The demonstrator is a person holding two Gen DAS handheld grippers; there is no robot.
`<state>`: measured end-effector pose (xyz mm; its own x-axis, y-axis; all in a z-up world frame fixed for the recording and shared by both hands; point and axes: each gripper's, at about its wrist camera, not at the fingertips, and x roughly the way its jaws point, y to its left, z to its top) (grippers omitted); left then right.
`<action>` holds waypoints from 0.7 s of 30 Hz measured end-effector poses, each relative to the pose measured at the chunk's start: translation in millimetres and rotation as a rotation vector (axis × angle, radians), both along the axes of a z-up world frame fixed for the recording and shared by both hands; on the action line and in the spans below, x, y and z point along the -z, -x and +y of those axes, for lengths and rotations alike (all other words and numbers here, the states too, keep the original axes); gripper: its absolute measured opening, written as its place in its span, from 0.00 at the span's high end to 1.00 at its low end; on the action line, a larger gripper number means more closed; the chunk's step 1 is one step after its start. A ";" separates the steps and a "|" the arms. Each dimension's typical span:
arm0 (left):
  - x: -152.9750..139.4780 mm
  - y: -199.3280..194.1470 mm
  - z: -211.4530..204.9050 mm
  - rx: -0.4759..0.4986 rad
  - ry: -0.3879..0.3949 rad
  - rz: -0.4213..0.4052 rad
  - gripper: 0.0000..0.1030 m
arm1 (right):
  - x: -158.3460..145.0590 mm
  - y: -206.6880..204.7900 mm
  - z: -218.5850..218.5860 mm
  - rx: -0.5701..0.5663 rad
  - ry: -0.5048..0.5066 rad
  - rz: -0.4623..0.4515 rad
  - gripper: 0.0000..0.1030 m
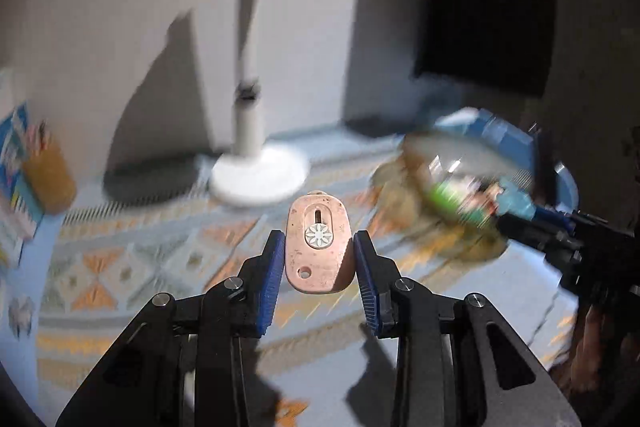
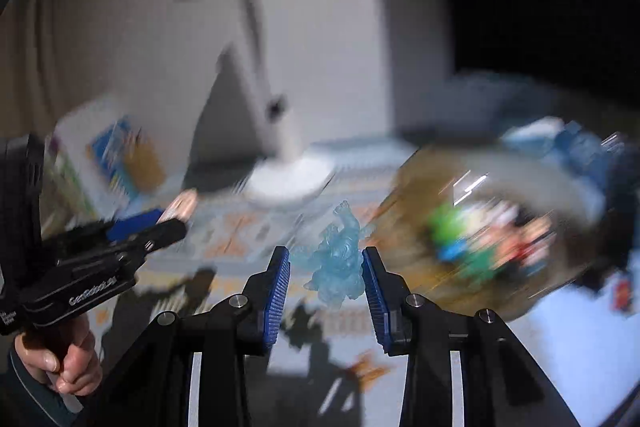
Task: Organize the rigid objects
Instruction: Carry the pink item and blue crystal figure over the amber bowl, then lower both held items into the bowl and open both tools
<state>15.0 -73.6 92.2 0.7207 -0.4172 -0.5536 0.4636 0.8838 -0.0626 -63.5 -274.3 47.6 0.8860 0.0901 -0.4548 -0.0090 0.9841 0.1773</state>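
Observation:
My left gripper (image 1: 319,251) is shut on a pink oval piece (image 1: 318,247) with a white flower disc and a slot, held above the patterned cloth. In the right wrist view my right gripper (image 2: 326,265) is shut on a translucent blue figurine (image 2: 338,259), its blue pads pressing both sides. The left gripper (image 2: 160,223) shows at the left of that view with the pink piece (image 2: 180,207) at its tip, in a person's hand (image 2: 68,359). The right gripper (image 1: 532,223) shows at the right of the left wrist view with the blue figurine (image 1: 516,203). A clear bowl (image 2: 492,231) of colourful small toys lies blurred to the right.
A white lamp stands on a round base (image 1: 258,179) at the back against a grey wall. Colourful boxes (image 1: 24,171) stand at the left. A blue container (image 1: 504,135) sits behind the bowl. The patterned cloth (image 1: 132,259) covers the table under both grippers.

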 end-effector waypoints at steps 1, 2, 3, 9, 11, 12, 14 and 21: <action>-10.5 -0.8 -8.0 0.020 0.014 -0.017 0.69 | -15.8 8.7 -16.2 0.047 0.004 -0.038 0.65; -23.3 -2.8 -20.1 0.049 0.033 -0.036 0.69 | -26.8 14.8 -28.6 0.083 0.007 -0.063 0.65; -31.4 -4.4 -30.1 0.071 0.046 -0.045 0.69 | -36.9 18.7 -40.7 0.119 0.011 -0.081 0.65; -50.0 -21.9 -104.6 0.181 0.060 -0.058 0.69 | -52.5 28.4 -112.1 0.308 -0.029 -0.089 0.65; -45.9 -28.6 -124.5 0.209 0.063 -0.034 0.69 | -46.3 26.0 -130.1 0.346 -0.058 -0.072 0.65; -41.8 -33.3 -135.0 0.223 0.066 -0.015 0.69 | -40.8 23.4 -139.0 0.365 -0.076 -0.056 0.65; -29.2 -43.1 -156.3 0.245 0.063 0.027 0.69 | -31.5 16.9 -152.5 0.380 -0.104 -0.024 0.65; 21.3 -58.4 -204.7 0.290 -0.001 0.127 0.69 | 14.7 -5.8 -182.7 0.403 -0.184 0.110 0.65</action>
